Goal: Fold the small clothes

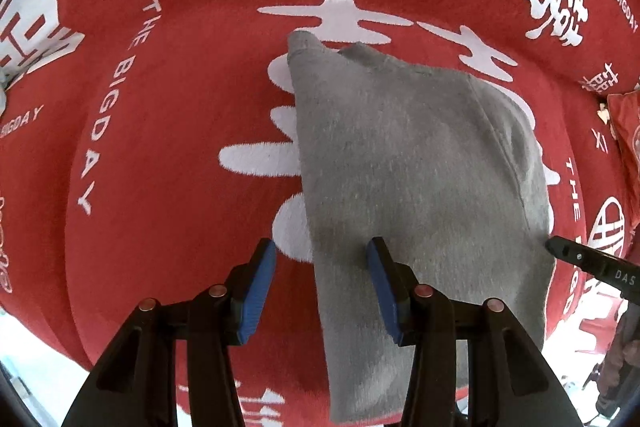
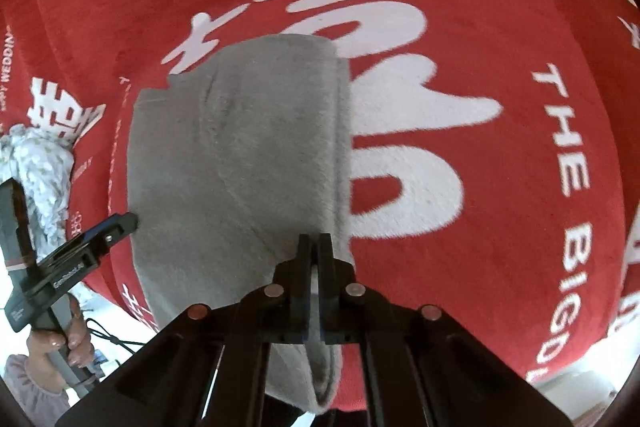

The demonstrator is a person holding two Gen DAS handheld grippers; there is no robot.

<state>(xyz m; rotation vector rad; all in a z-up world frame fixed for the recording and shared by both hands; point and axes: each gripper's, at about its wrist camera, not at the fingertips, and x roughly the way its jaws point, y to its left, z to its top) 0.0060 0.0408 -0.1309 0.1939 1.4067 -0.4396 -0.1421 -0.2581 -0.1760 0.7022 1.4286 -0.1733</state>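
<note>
garment: grey garment (image 1: 420, 163) flat on red blanket (image 1: 180, 107), near end hanging over blanket's front edge
left gripper (image 1: 322, 281): spread wide, straddling garment's left edge
right gripper (image 2: 315, 255): clamped on garment's right edge
clutter: patterned pale cloth (image 2: 40, 167) far left
text: "THE BIGDAY"

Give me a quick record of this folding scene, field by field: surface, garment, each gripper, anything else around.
surface: red blanket with white lettering
garment: grey garment, partly folded, lying on the blanket
left gripper: jaws open, over the garment's near left edge
right gripper: jaws shut on the garment's right edge
other: pale patterned cloth bunched at the far left
</note>
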